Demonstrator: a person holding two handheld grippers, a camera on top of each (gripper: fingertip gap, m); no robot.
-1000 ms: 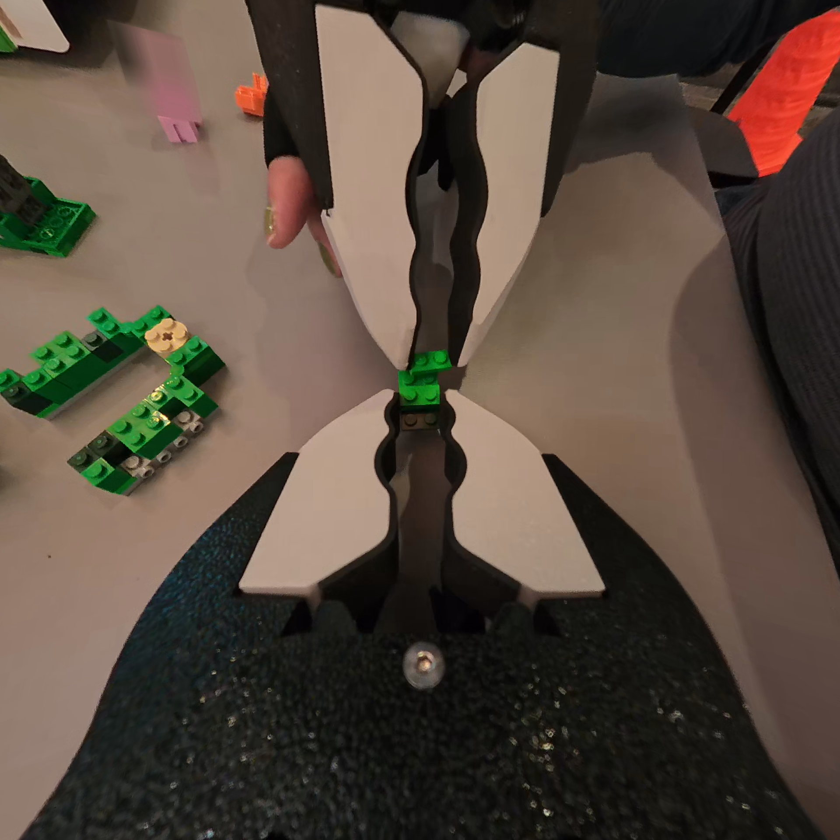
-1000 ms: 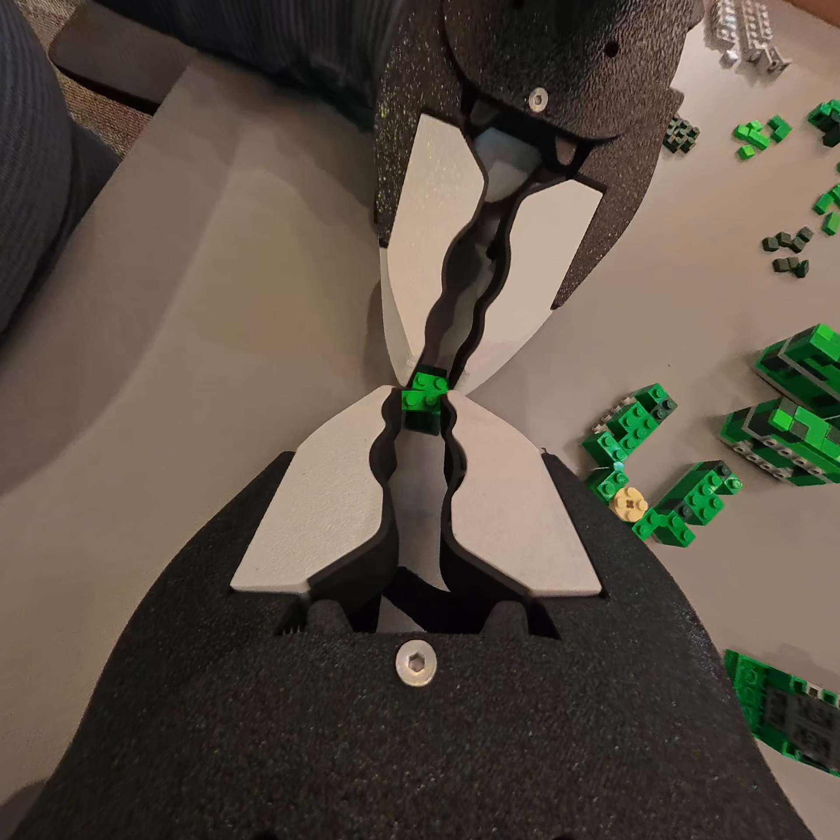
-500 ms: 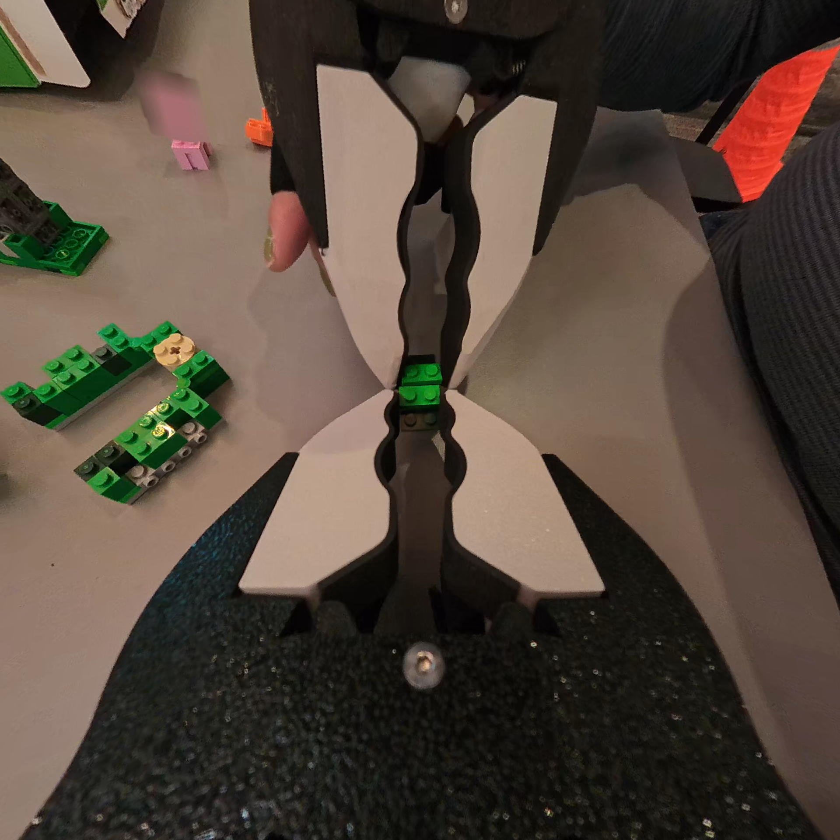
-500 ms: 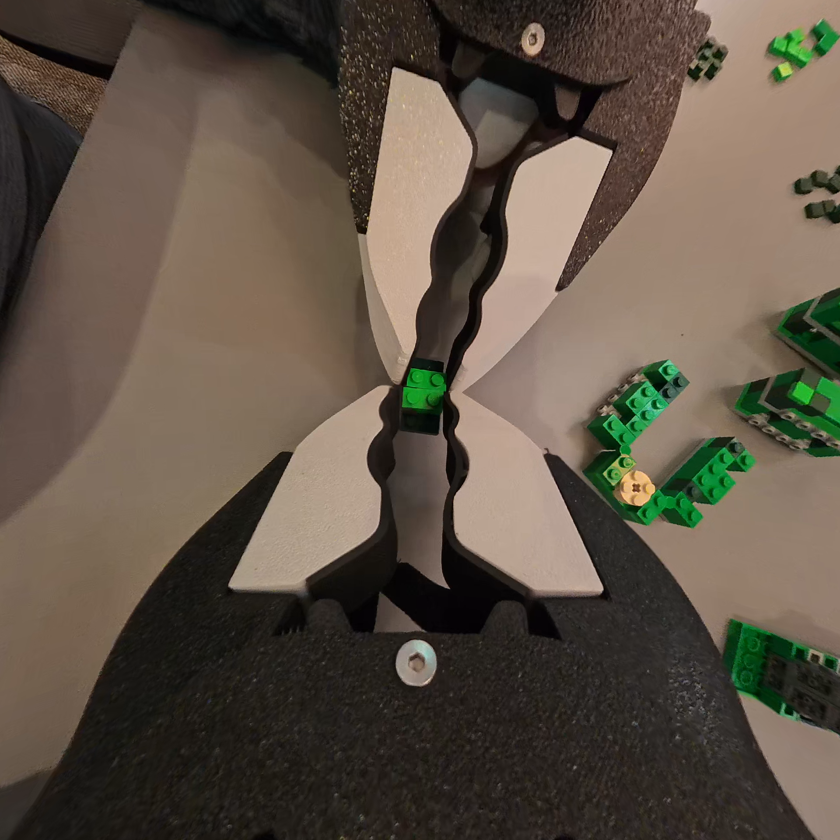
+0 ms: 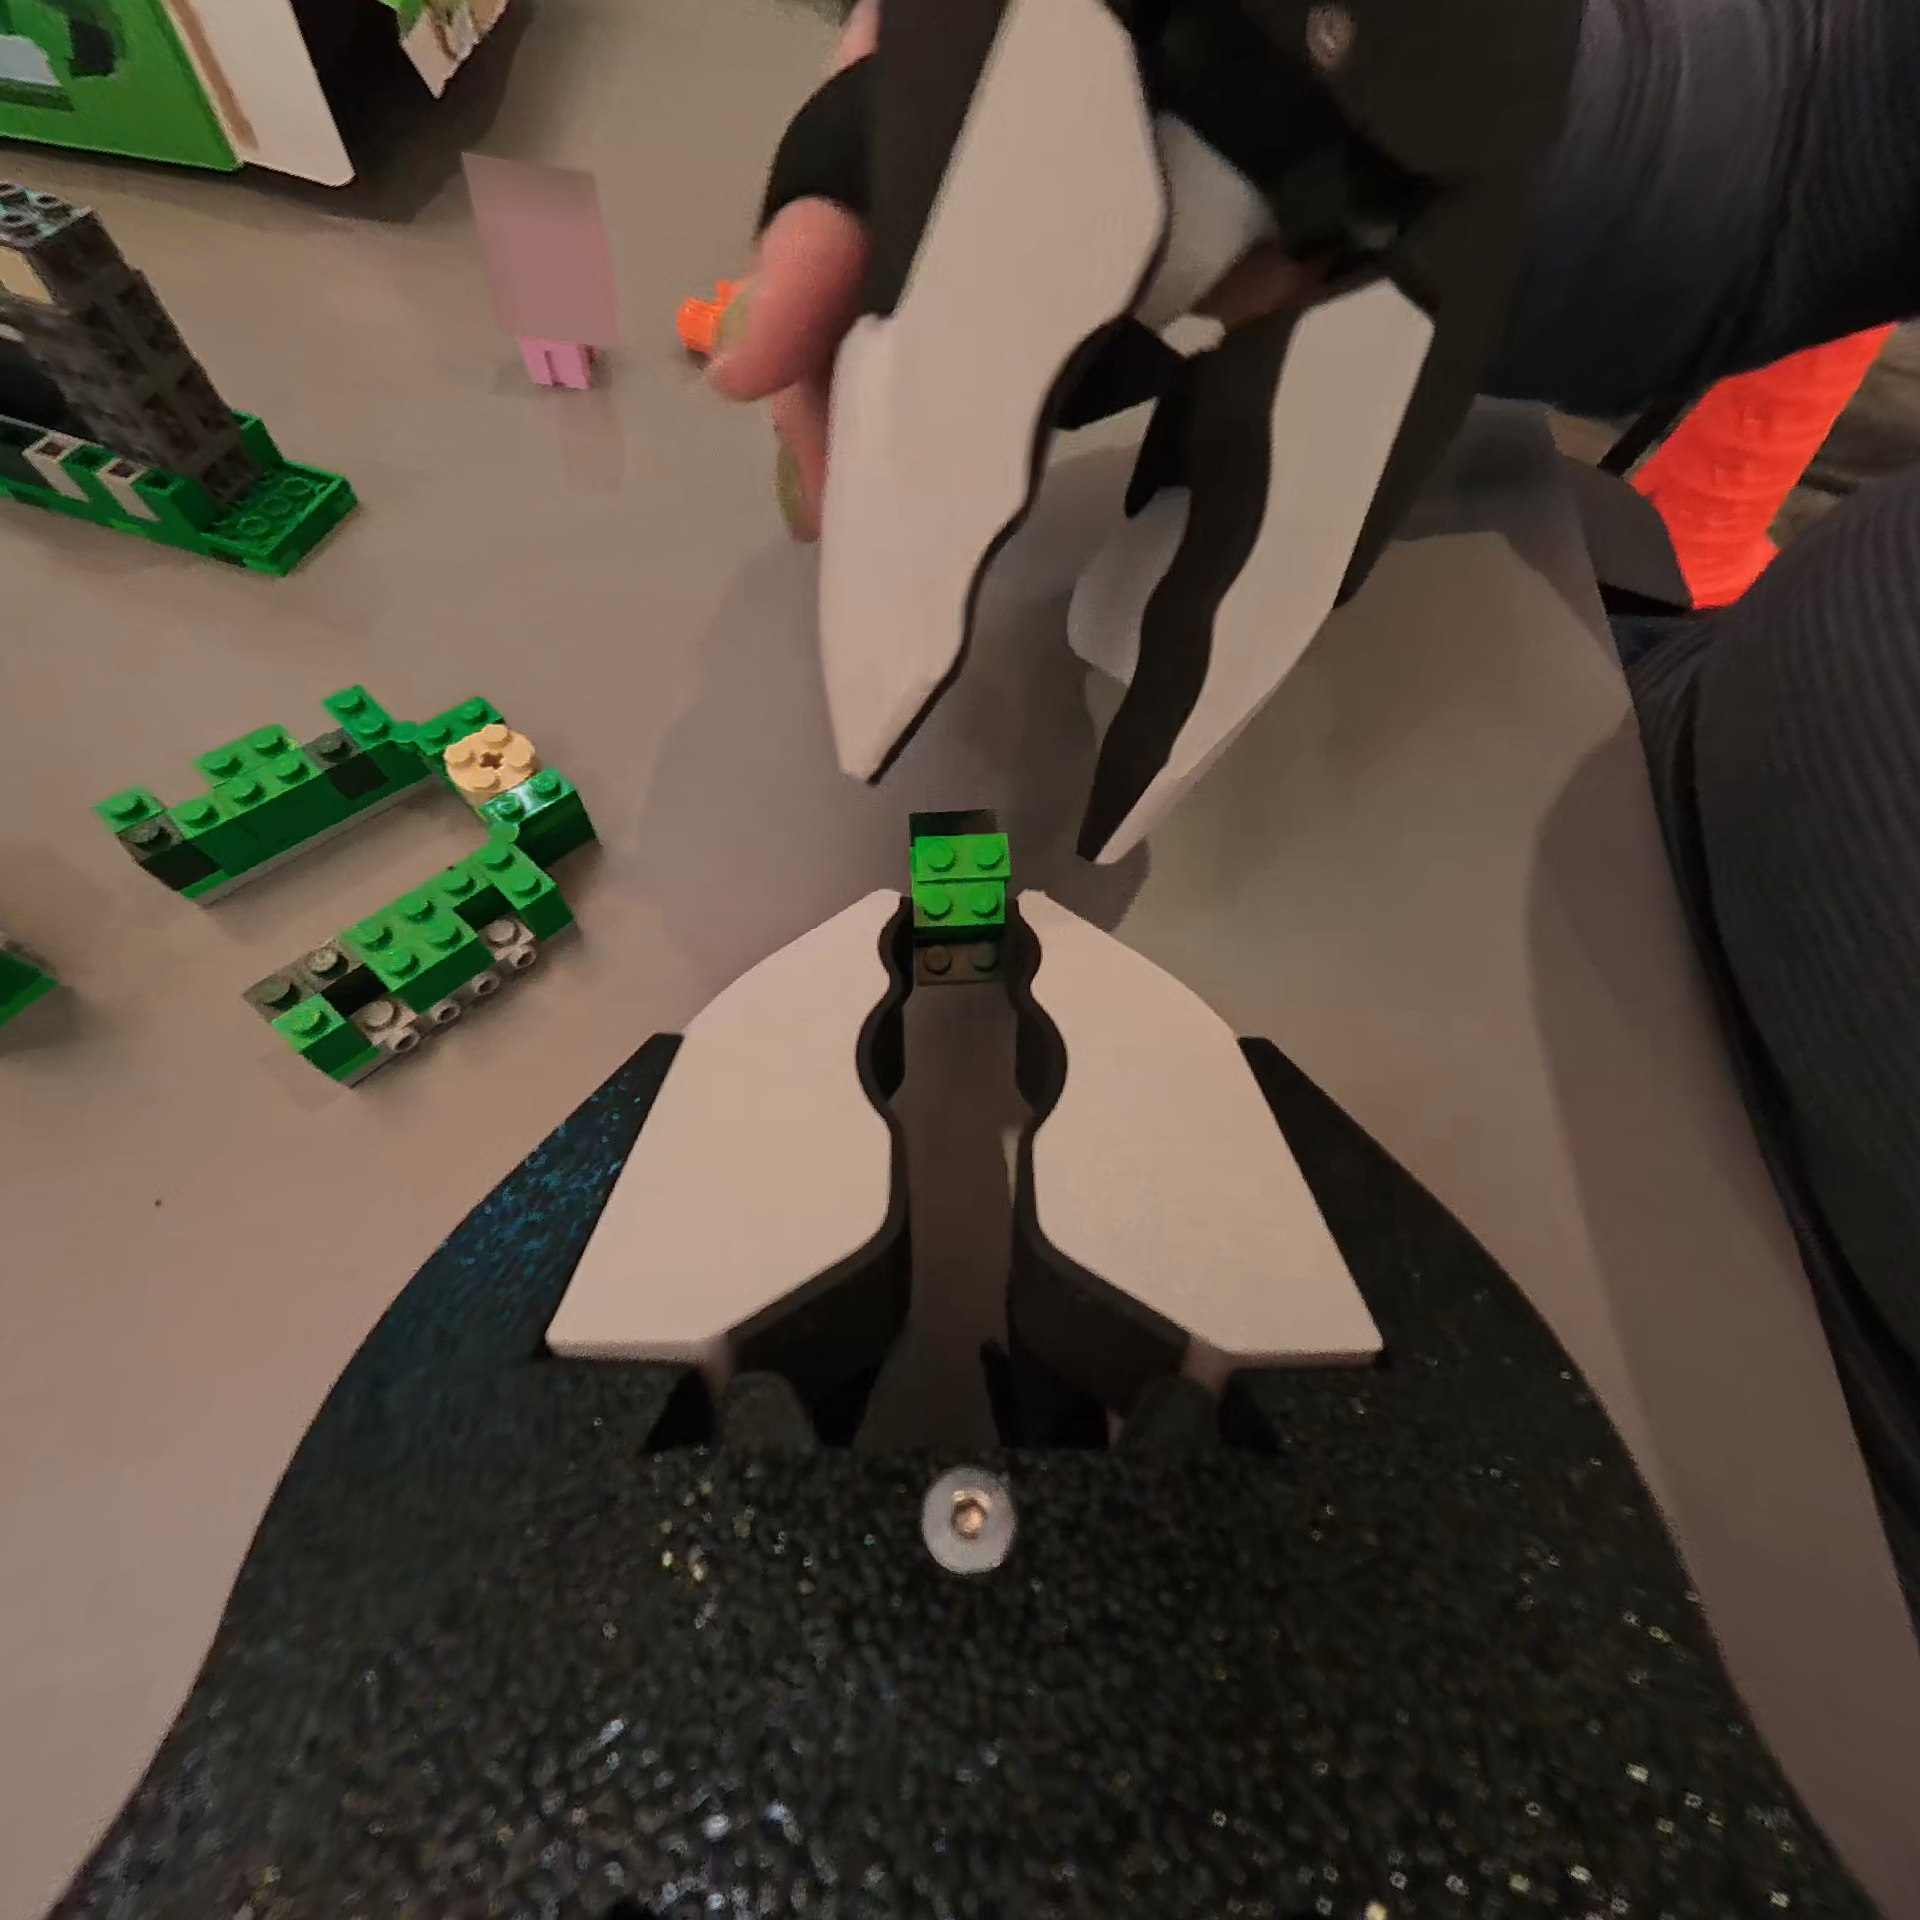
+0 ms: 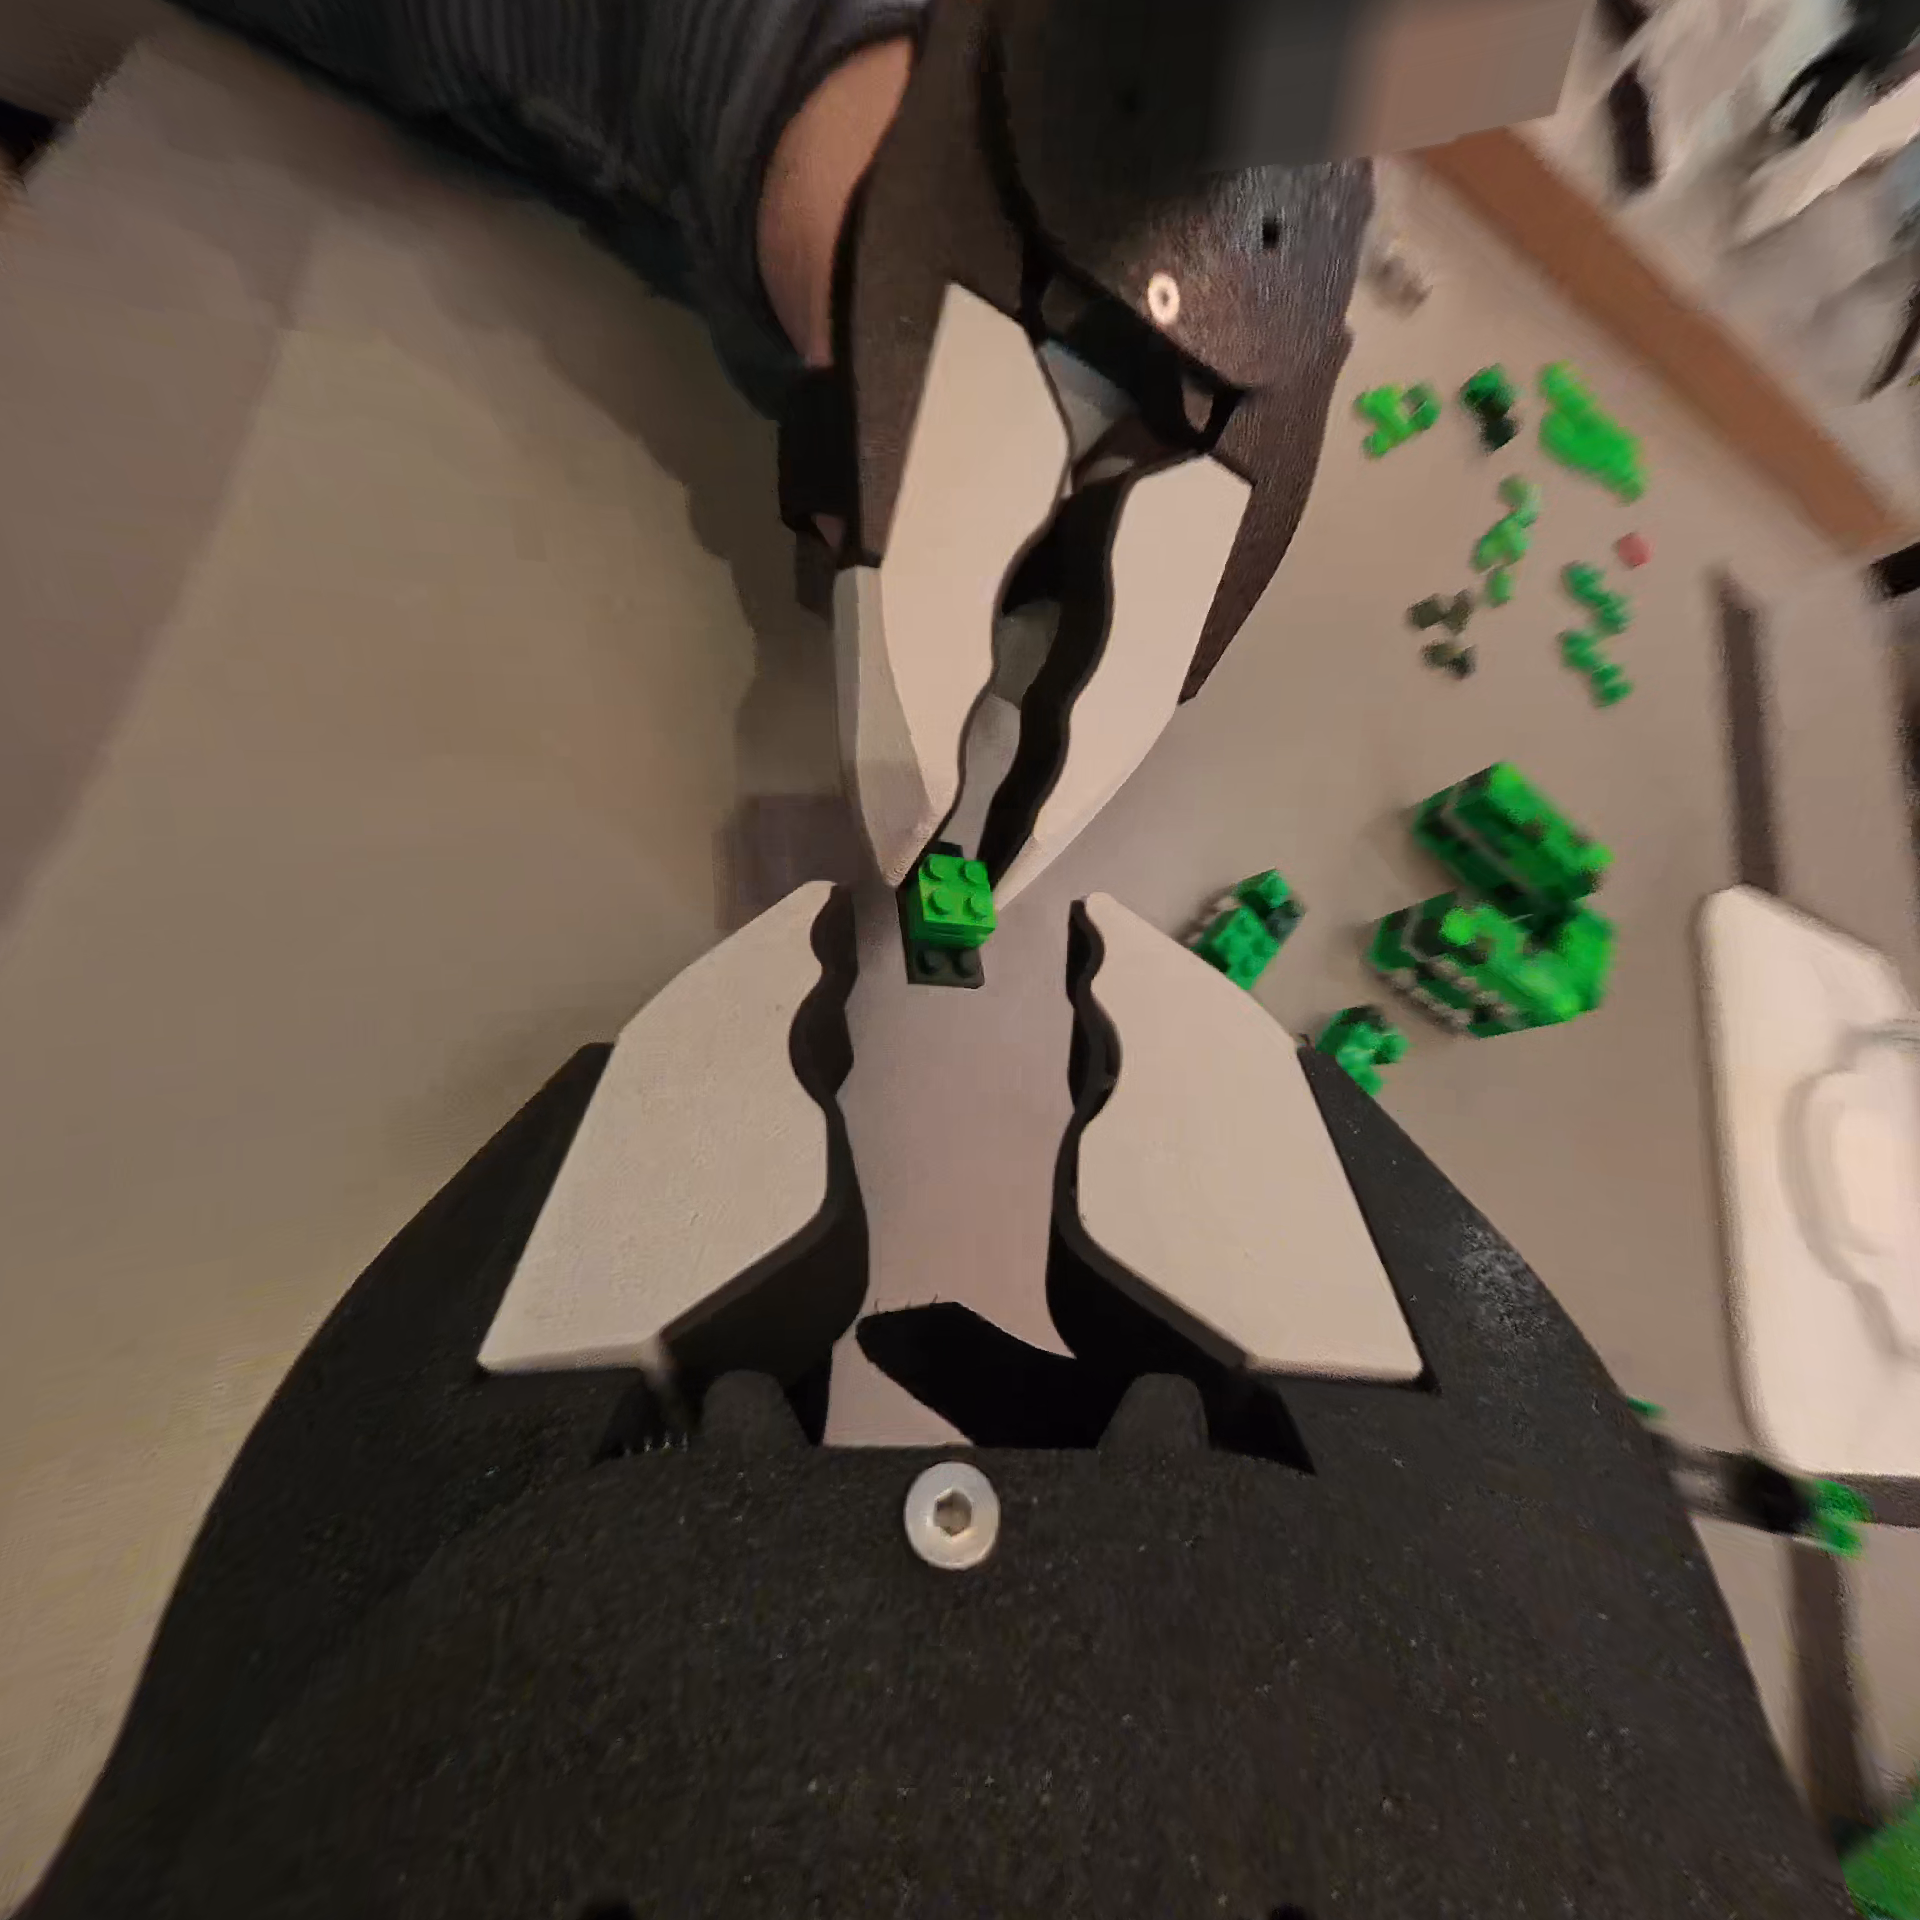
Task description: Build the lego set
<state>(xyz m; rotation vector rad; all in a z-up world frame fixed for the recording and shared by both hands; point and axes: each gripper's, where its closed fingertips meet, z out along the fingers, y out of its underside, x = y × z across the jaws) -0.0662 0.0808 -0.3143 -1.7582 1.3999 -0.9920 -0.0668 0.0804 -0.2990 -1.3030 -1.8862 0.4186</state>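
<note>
Two grippers meet over the table (image 5: pixel 540 1195): our left gripper (image 5: pixel 958 914) pinches a small green brick stack (image 5: pixel 958 896), while our right gripper (image 6: pixel 961 914) gapes wide, empty. One loose squeeze (the stack is tiny) could drop it among finished pieces (image 5: pixel 343 821).

The left gripper (image 5: pixel 958 914) pinches a small stack of bright and dark green studded plastic bricks (image 5: pixel 960 894). The right gripper (image 5: pixel 982 816) hangs spread just beyond, touching nothing.

The small brick stack (image 5: pixel 960 894) is showing bright green over dark green; the tongs (image 5: pixel 958 920) are showing pale grey fingers on speckled black; the counter (image 5: pixel 520 623) is grey.
</note>
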